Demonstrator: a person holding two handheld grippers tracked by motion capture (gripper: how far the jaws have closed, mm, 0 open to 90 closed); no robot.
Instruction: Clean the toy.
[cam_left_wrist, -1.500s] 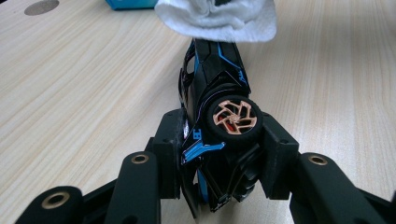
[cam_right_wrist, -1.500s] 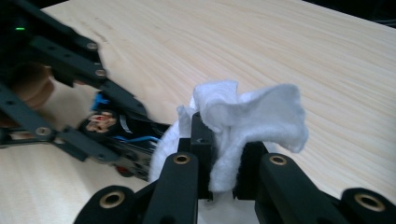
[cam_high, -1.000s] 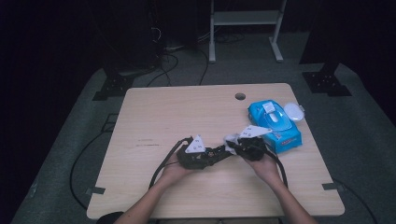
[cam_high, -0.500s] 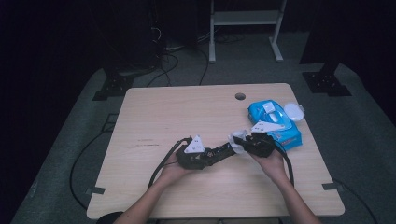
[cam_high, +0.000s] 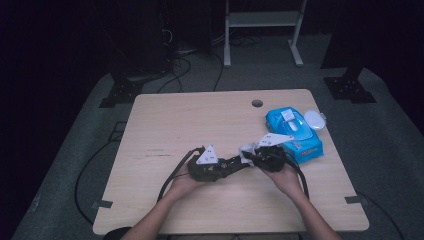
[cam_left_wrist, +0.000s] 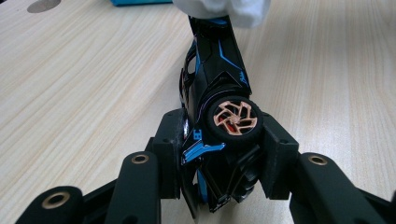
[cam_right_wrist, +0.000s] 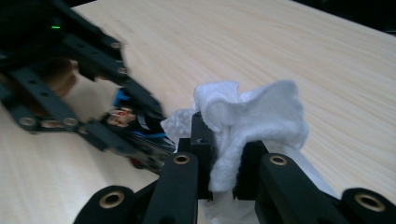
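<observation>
Around: a blue wipes pack (cam_high: 295, 134) lies on the wooden table (cam_high: 190, 120) just beyond the right gripper (cam_high: 255, 154); nothing blocks the way.
Toy car (cam_left_wrist: 217, 88): glossy black with blue lines and a copper spoked wheel, clamped at one end by the left gripper (cam_left_wrist: 219, 158), long axis running away from its fingers towards the right gripper.
Wipe (cam_right_wrist: 252, 114): soft, crumpled white cloth pinched in the closed right fingers, touching the car's far end.

Both forearms reach in from the near edge; left gripper (cam_high: 235, 164) and right gripper (cam_high: 248, 153) meet tip to tip, jaws clamped.
</observation>
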